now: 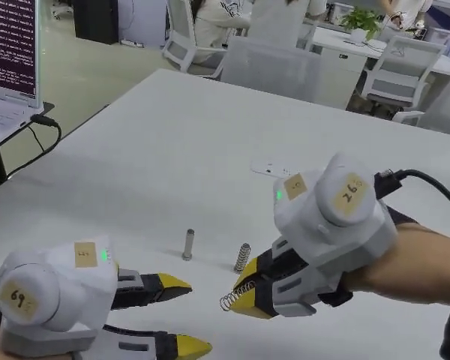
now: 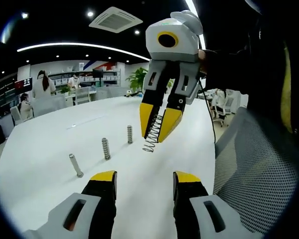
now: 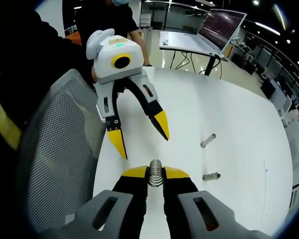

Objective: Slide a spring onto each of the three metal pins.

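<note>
On the white table (image 1: 150, 157) a bare metal pin (image 1: 188, 244) stands upright, and beside it a pin wearing a spring (image 1: 242, 257). In the left gripper view the bare pin (image 2: 75, 165) is nearest, followed by two spring-covered pins (image 2: 105, 148) (image 2: 130, 134). My right gripper (image 1: 244, 296) is shut on a loose spring (image 1: 232, 294), held just above the table to the right of the pins. The spring (image 3: 156, 178) sits between its yellow tips (image 3: 156, 174). My left gripper (image 1: 181, 315) hovers open at the near left, nothing in it.
A laptop (image 1: 7, 60) with a cable stands on a stand at the far left. A small white tag (image 1: 270, 169) lies farther back on the table. Office chairs (image 1: 274, 71) and seated people line the far edge. A mesh chair (image 2: 254, 164) is close behind me.
</note>
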